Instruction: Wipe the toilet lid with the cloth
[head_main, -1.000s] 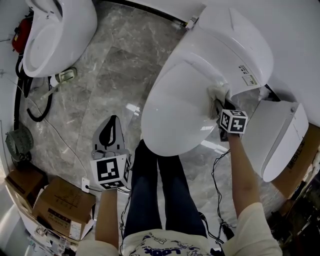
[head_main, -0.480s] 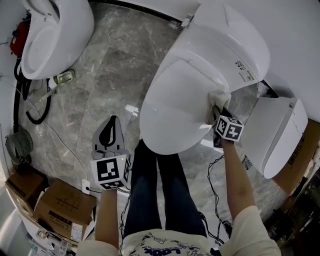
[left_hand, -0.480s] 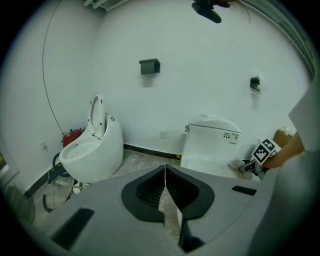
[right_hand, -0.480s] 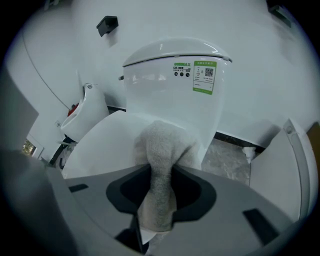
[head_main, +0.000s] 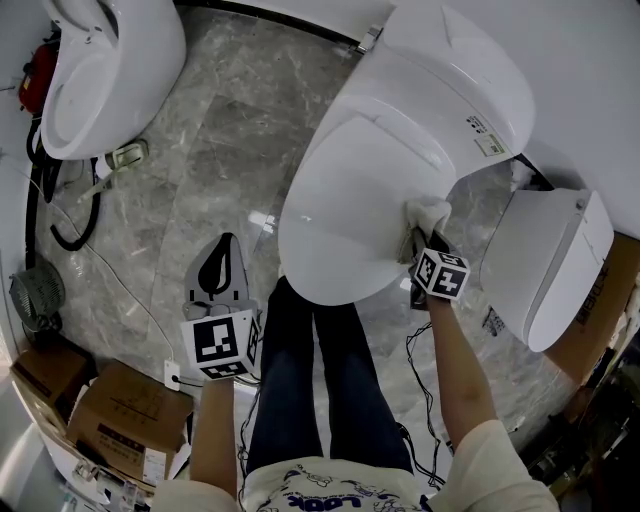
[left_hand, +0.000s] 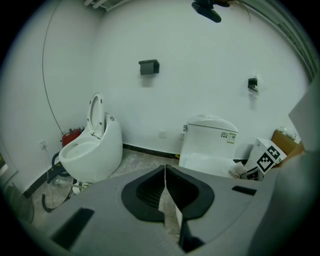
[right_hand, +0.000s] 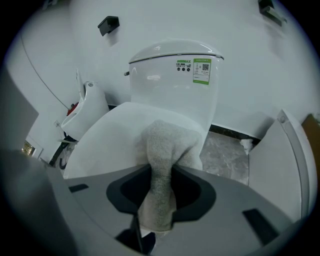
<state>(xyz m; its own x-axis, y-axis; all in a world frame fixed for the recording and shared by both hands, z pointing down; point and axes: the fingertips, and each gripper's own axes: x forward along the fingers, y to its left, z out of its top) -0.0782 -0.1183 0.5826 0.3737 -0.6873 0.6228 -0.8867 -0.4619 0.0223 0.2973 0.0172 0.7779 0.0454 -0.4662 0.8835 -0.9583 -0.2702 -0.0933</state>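
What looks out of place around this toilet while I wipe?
A loose-looking white fixture stands on the floor right beside the toilet, and a crumpled white scrap lies behind. The cloth rests normally on the lid.

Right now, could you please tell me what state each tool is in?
Left tool: closed, holding nothing.
Right tool: closed on the pale grey terry cloth, which lies on the white toilet lid.

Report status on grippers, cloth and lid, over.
Right hand-held gripper shut on cloth, cloth on toilet lid. Left hand-held gripper shut, empty, off lid. Nothing else on lid.
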